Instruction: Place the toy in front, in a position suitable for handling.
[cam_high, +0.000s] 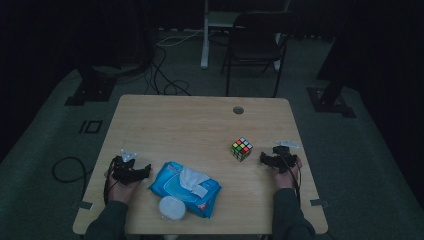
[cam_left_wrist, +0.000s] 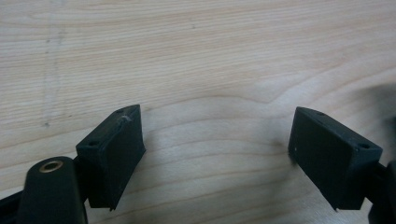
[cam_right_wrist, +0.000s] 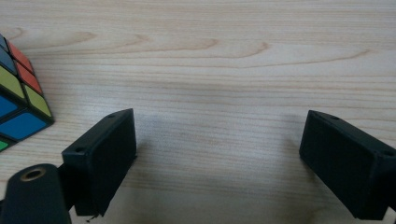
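Fingers of both grippers spread wide, empty, right gripper beside puzzle cube.

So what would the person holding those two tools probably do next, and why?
Probably slide the right gripper leftward toward the puzzle cube. Its jaws stand open with nothing between them, and the cube sits just beside it on the table, apart from it.

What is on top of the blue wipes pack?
A white wipe sticks out of the blue wipes pack, and a round white lid overlaps its near edge. The table beneath the pack is covered.
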